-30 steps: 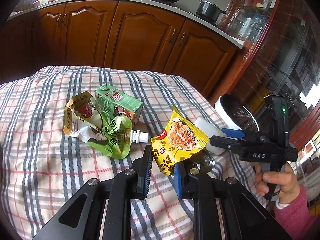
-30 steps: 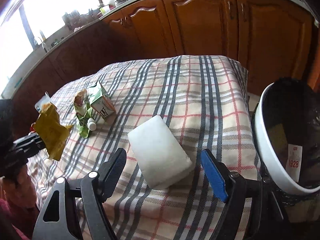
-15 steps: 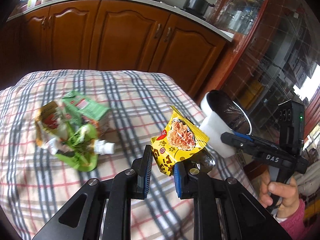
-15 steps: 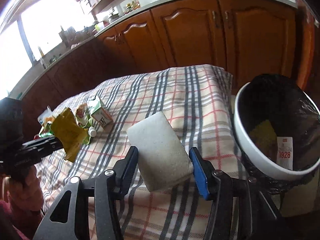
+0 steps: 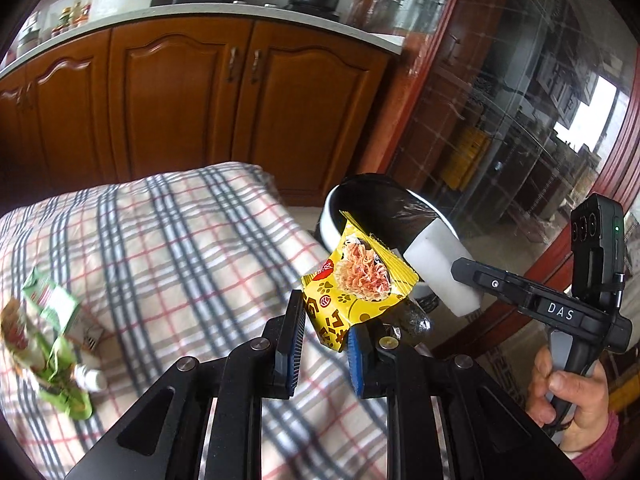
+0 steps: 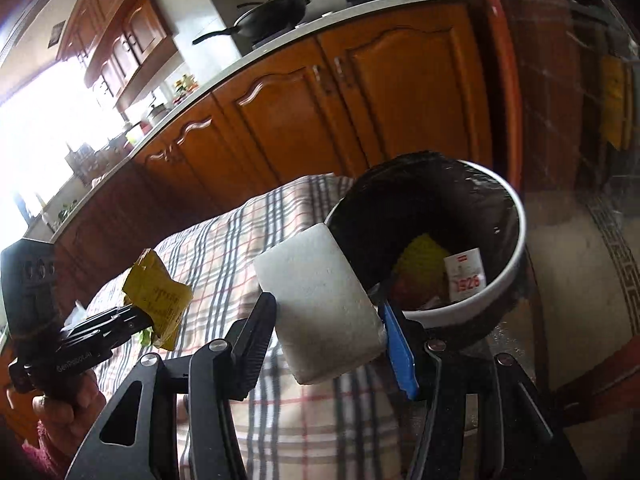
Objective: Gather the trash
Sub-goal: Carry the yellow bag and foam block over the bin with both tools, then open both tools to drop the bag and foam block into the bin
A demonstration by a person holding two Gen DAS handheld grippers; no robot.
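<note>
Yellow wrapper: one snack wrapper (image 5: 356, 284), pinched by its lower edge in my left tool (image 5: 322, 342), so the rest stands up and forward of the tips and can fall free when I let go.
White block: one foam-like block (image 6: 320, 304), clamped across its width in my right tool (image 6: 328, 340); it sticks out ahead of the tips, tilted toward the bin.
Bin: one white-rimmed bin (image 6: 516, 216) with a black liner, just ahead and to the right of my right tool, standing off the edge of the worktop; I hold both pieces up at rim height because that is where they go, I judge.
Already in the bin: something yellow and one white slip with red print; the rest down there I cannot make out.
Left on the worktop: a small heap well off to the left of my left tool, holding one green carton (image 5: 52, 300) and one green spouted pouch (image 5: 66, 388); a third crumpled packet seems to lie with them, blurred.
Worktop: plaid cloth (image 5: 180, 248) below and behind both tools.
Count in hand: two pieces, one per tool.
</note>
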